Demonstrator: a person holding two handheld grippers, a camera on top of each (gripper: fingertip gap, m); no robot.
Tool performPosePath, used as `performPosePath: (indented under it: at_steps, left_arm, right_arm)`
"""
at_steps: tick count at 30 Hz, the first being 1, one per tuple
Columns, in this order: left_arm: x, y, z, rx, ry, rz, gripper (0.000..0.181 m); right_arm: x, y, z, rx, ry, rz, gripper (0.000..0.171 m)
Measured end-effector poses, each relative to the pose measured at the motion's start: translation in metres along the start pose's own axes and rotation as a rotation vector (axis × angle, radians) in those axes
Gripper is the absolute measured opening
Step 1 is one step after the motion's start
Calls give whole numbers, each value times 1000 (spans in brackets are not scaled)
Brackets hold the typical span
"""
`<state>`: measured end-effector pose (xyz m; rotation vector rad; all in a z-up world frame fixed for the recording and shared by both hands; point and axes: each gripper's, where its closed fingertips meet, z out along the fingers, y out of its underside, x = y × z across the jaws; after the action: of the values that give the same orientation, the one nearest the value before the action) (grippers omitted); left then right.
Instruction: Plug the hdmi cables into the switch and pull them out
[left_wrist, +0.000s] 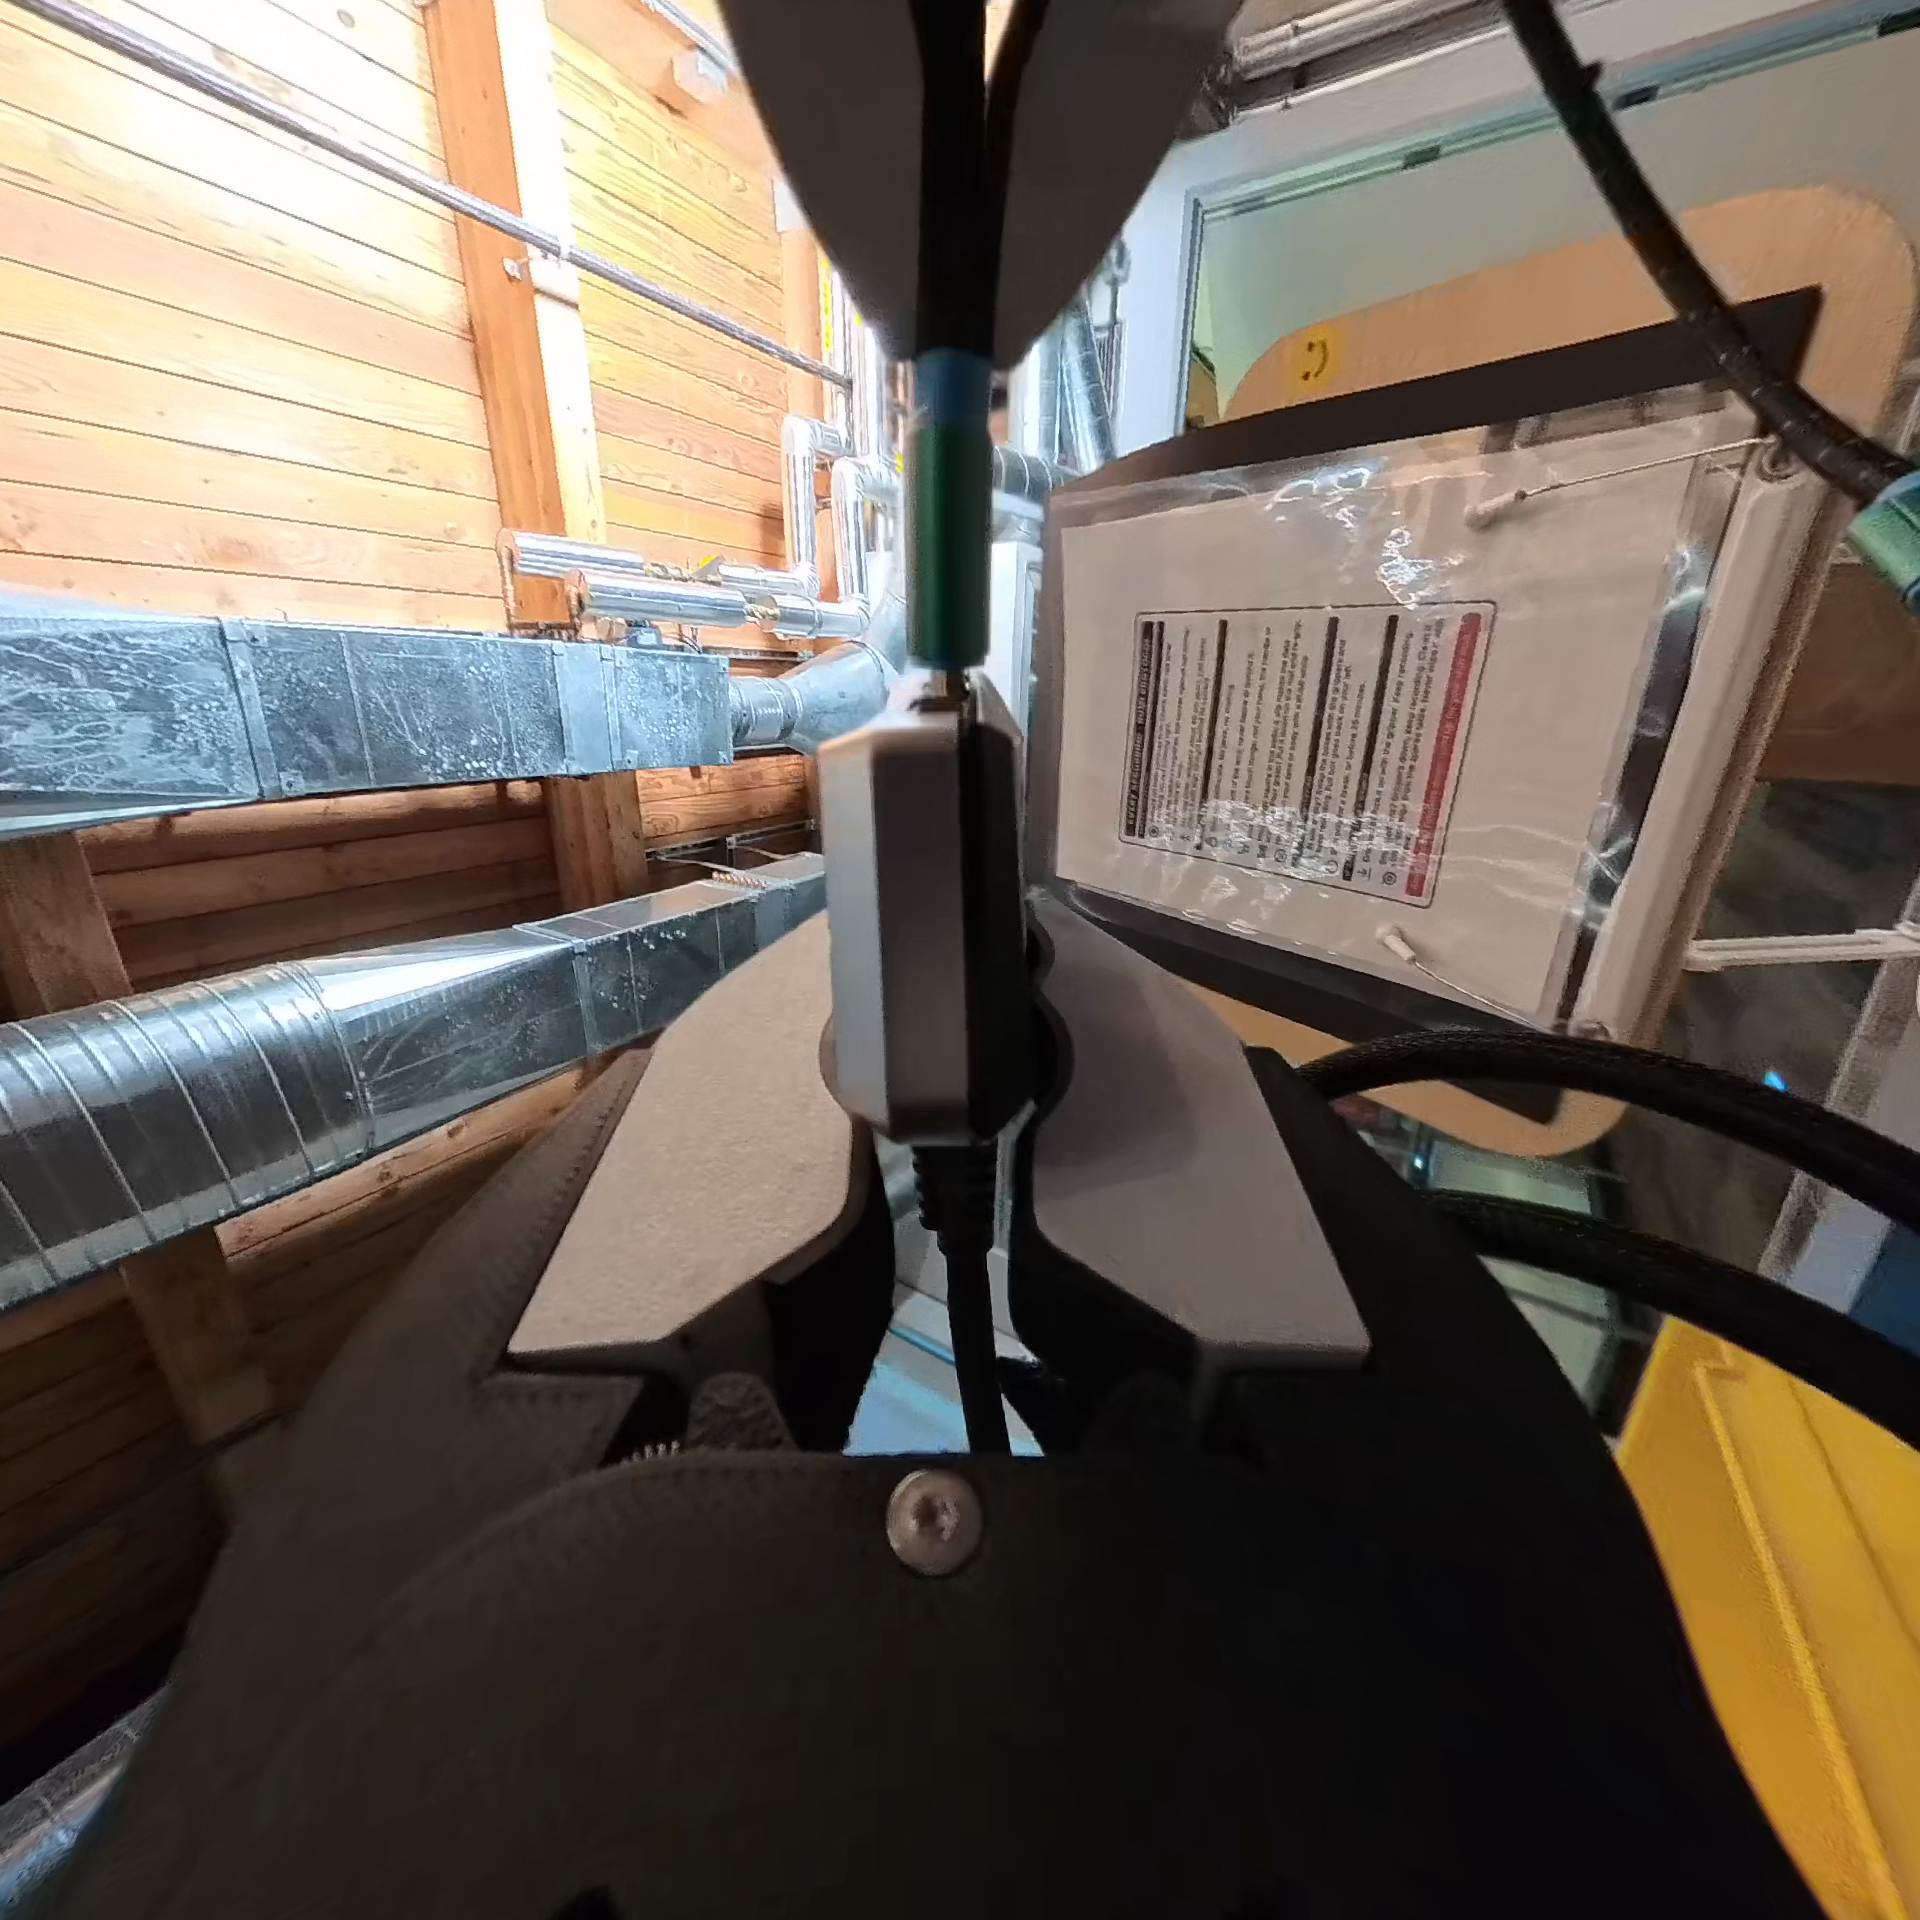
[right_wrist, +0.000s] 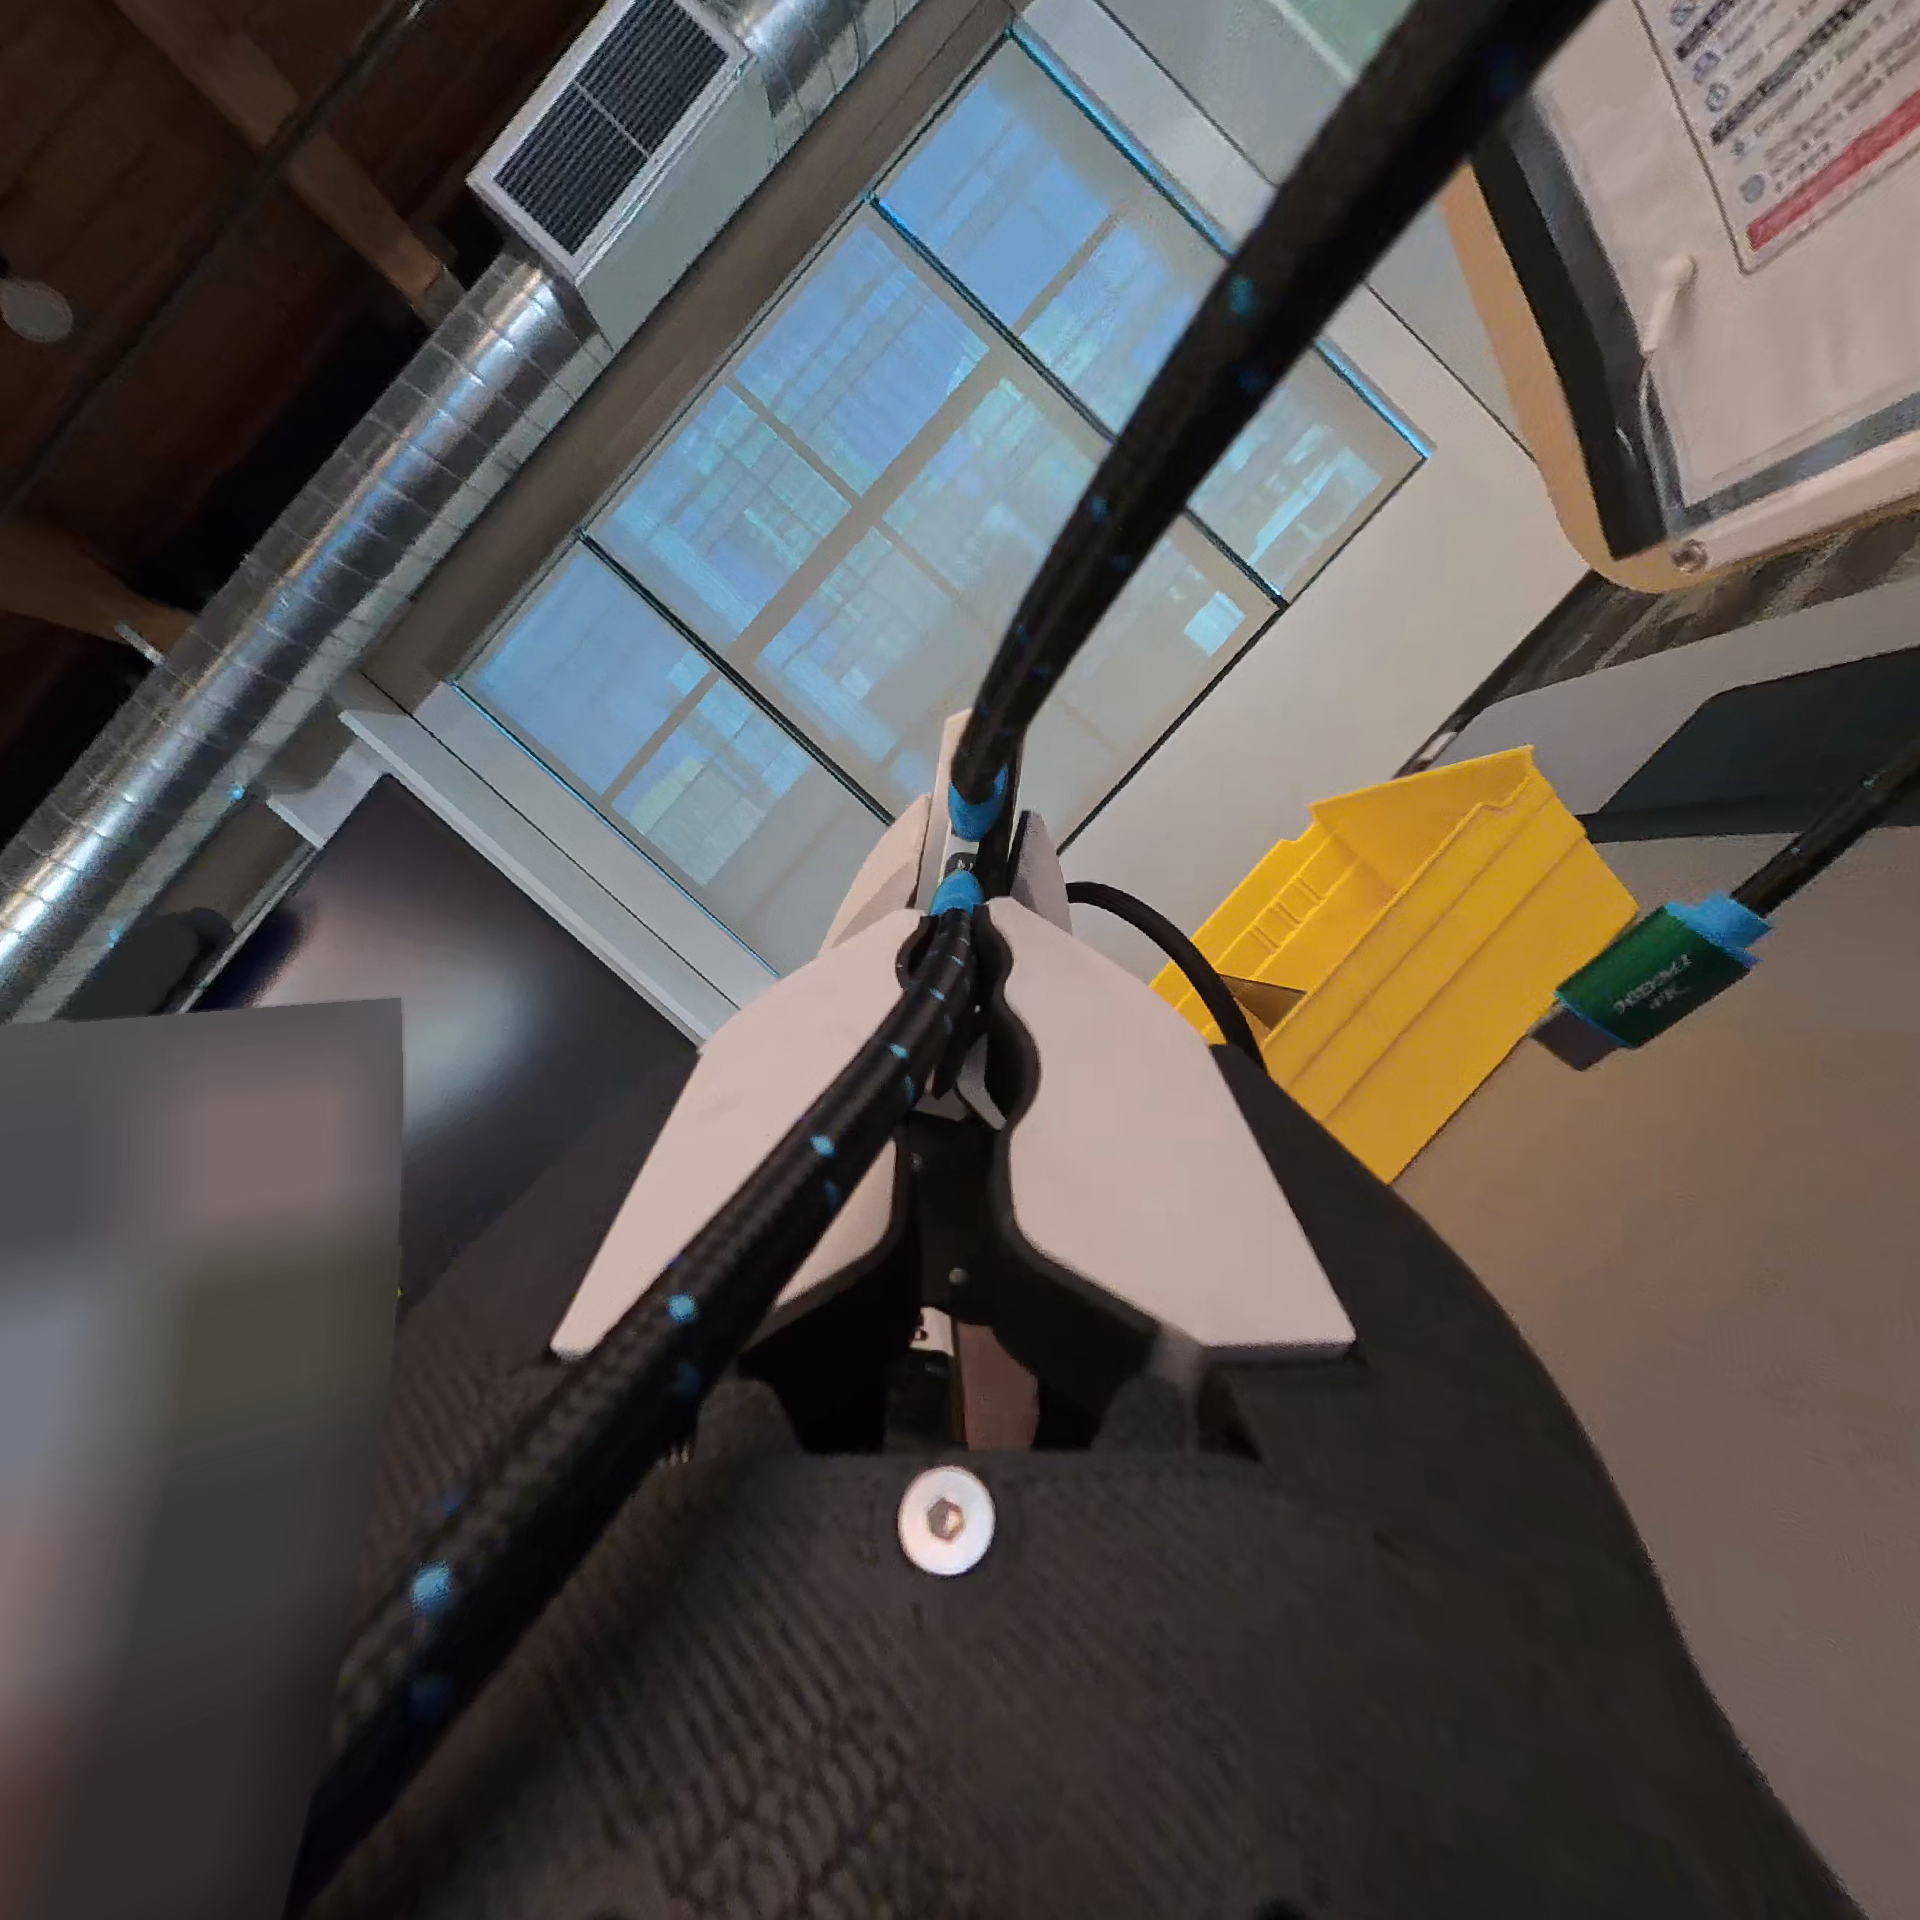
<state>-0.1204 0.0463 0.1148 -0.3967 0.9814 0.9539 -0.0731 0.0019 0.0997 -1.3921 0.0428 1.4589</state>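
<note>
My left gripper is shut on the silver HDMI switch, held edge-on in the air, with a black lead hanging from its lower end. A green HDMI plug with a blue collar stands at the switch's top port, a sliver of metal tip still showing. My right gripper comes in from above, shut on that plug's cable. In the right wrist view my right gripper is closed on the braided black cable at its blue collar. A second green plug hangs free to the right.
A yellow bin sits at the right, also seen in the left wrist view. A board with a laminated sheet stands close behind the switch. Loose black cables loop at the right. Metal ducts run along the wooden wall. The tips of one gripper are about 7 centimeters away from the tips of the other.
</note>
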Motion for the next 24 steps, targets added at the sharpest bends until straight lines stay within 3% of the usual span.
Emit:
performPosePath:
  at_steps: [4,12,19,24]
  left_arm:
    - [-17,-4,-2,22,-39,-12,21]
    - [-42,-27,-11,102,-79,-3,21]
    - [-123,-57,-19,220,-162,-33,21]
    - [-179,-71,-41,266,-221,-32,21]
  right_arm:
    - [-17,-6,-2,9,-72,11,9]
    - [-44,-1,-24,34,17,-4,8]
    - [-130,-7,-47,94,26,-48,7]
    - [-188,8,-60,88,11,-158,8]
